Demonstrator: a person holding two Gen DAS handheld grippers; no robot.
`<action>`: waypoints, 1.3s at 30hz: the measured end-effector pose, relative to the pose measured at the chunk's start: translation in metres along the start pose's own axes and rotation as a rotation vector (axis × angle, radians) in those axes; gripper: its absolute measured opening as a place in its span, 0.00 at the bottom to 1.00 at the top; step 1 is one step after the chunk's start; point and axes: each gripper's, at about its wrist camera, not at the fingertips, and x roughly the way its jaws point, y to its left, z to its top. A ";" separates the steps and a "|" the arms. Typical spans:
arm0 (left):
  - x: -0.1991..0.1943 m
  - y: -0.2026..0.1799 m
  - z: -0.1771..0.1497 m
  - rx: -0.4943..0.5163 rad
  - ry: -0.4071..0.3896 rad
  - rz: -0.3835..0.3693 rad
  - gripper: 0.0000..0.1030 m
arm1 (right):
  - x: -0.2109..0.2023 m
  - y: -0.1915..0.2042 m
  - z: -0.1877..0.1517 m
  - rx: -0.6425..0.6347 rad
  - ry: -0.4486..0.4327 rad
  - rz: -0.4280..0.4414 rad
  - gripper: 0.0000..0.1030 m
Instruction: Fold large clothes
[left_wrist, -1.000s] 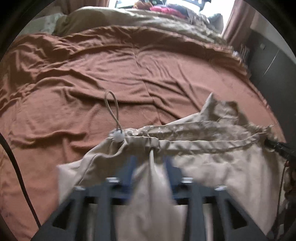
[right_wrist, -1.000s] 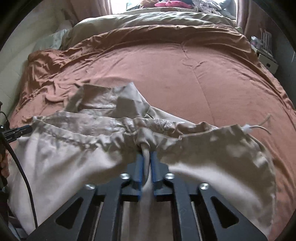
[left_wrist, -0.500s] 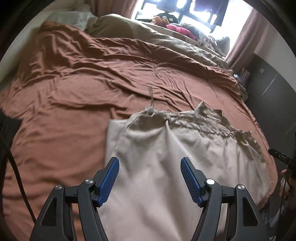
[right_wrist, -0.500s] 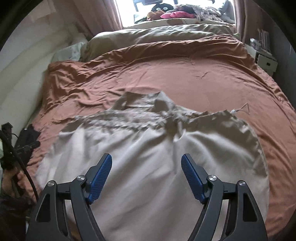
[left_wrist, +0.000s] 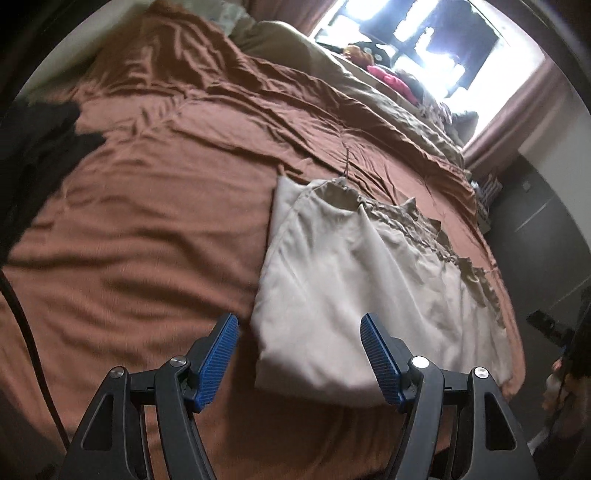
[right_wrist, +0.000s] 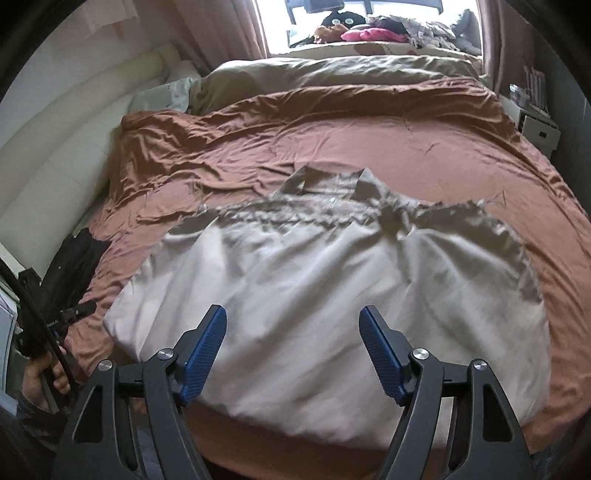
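A cream garment (left_wrist: 351, 277) with a gathered drawstring waistband lies folded flat on the rust-brown bedspread (left_wrist: 147, 221), close to the bed's near edge. My left gripper (left_wrist: 297, 325) hovers open above the garment's near left corner, with nothing between its blue pads. In the right wrist view the same garment (right_wrist: 314, 277) spreads out below my right gripper (right_wrist: 292, 314). Its jaws stand wide and are closing a little, with nothing between them. A hand (right_wrist: 40, 384) at the lower left holds the other gripper.
A dark garment (right_wrist: 77, 258) lies at the bed's left edge. An olive duvet (right_wrist: 332, 74) and pillows lie at the far end, under a bright window with soft toys. A dark cabinet (left_wrist: 535, 240) and a white box (right_wrist: 539, 129) flank the right side.
Both grippers let go of the waistband, opened wide and drew back and up from the garment. The garment now lies flat on the bed. The left view has swung to the left.
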 end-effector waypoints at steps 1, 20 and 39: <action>-0.001 0.004 -0.003 -0.014 0.004 -0.015 0.69 | 0.002 0.002 -0.004 0.003 0.010 0.003 0.62; 0.053 0.018 -0.047 -0.258 0.102 -0.181 0.73 | 0.098 -0.006 -0.068 0.017 0.172 0.000 0.28; 0.048 0.028 -0.046 -0.309 0.045 -0.148 0.60 | 0.091 -0.005 -0.081 0.001 0.128 0.003 0.28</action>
